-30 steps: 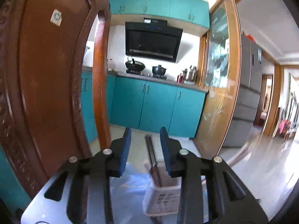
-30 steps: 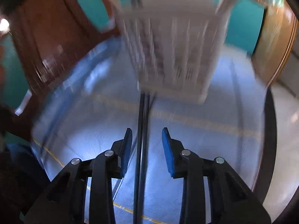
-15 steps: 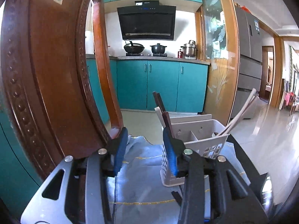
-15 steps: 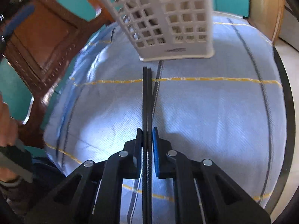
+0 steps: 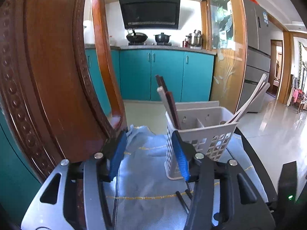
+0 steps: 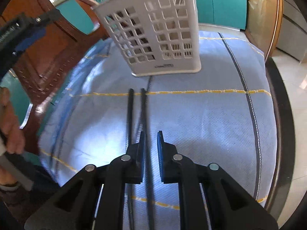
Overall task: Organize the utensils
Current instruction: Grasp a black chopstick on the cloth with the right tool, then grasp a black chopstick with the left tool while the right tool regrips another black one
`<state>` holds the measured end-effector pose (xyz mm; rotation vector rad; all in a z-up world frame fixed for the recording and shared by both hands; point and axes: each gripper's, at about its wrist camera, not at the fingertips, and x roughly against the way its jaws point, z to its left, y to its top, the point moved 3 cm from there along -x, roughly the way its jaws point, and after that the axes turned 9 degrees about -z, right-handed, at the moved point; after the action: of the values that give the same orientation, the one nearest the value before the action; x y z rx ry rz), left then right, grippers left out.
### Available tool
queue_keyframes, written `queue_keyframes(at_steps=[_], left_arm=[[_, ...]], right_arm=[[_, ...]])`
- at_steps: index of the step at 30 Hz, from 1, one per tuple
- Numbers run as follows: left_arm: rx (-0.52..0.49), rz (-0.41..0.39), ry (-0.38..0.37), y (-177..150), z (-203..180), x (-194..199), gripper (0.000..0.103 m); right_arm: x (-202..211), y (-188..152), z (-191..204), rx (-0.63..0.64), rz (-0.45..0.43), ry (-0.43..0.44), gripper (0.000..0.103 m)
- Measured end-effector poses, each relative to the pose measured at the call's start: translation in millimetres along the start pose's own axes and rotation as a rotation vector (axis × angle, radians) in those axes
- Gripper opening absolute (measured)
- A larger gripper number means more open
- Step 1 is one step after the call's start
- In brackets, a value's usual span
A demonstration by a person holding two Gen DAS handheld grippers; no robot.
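Observation:
A white perforated utensil basket (image 5: 203,134) stands on a blue cloth and holds several chopsticks, dark and pale. It also shows in the right wrist view (image 6: 159,34). Two black chopsticks (image 6: 143,115) lie on the cloth in front of it, their tips spread apart. My right gripper (image 6: 150,141) is slightly open over them; one chopstick runs between its jaws, the other lies just left of the left finger. The chopstick tips also show in the left wrist view (image 5: 182,201). My left gripper (image 5: 149,157) is open and empty, hovering left of the basket.
A carved wooden chair back (image 5: 48,67) stands close on the left. The blue cloth (image 6: 211,124) covers a dark round table whose rim (image 6: 284,115) curves on the right. The other gripper (image 6: 21,32) and a hand show at the left of the right wrist view.
My right gripper was shut on the black chopsticks half a second ago and has opened; the chopsticks have spread apart. My left gripper has dropped lower beside the basket.

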<state>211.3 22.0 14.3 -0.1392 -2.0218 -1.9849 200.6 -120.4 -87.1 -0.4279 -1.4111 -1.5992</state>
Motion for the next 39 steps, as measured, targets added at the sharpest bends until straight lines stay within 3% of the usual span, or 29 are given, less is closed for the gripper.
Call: queue_keyframes(at_steps=[4,10,15,18,23,26,29,31,39], left_arm=[[0.032,0.091,-0.015,-11,5,-13,0.051],[0.047,0.209,-0.025,-31,6,-31,0.052],[0.036,0.297,-0.047,-52,0,-41,0.055],[0.032,0.398,-0.093,-76,-10,-48,0.055],[-0.002,0.586,-0.189,-122,-43,-59,0.055],[-0.051,0.6,-0.186,-134,-56,-62,0.055],[-0.108,0.583,-0.201,-136,-66,-61,0.038],[-0.113,0.586,-0.219,-136,-68,-60,0.017],[-0.13,0.593,-0.229,-135,-63,-56,0.009]], right_arm=[[-18,-1,9,0.037,0.018,-0.006,0.013],[-35,1,22,0.097,0.027,-0.087,0.009],[-28,2,-8,-0.071,0.052,-0.115,0.006],[-20,1,-25,-0.137,0.071,-0.1,0.006],[-10,8,-38,-0.134,0.018,-0.133,0.011],[-7,15,-42,-0.127,-0.008,-0.154,0.014],[-8,18,-41,-0.125,-0.011,-0.144,0.017],[-10,15,-39,-0.11,-0.007,-0.142,0.019],[-27,11,-30,-0.04,0.032,-0.169,0.029]])
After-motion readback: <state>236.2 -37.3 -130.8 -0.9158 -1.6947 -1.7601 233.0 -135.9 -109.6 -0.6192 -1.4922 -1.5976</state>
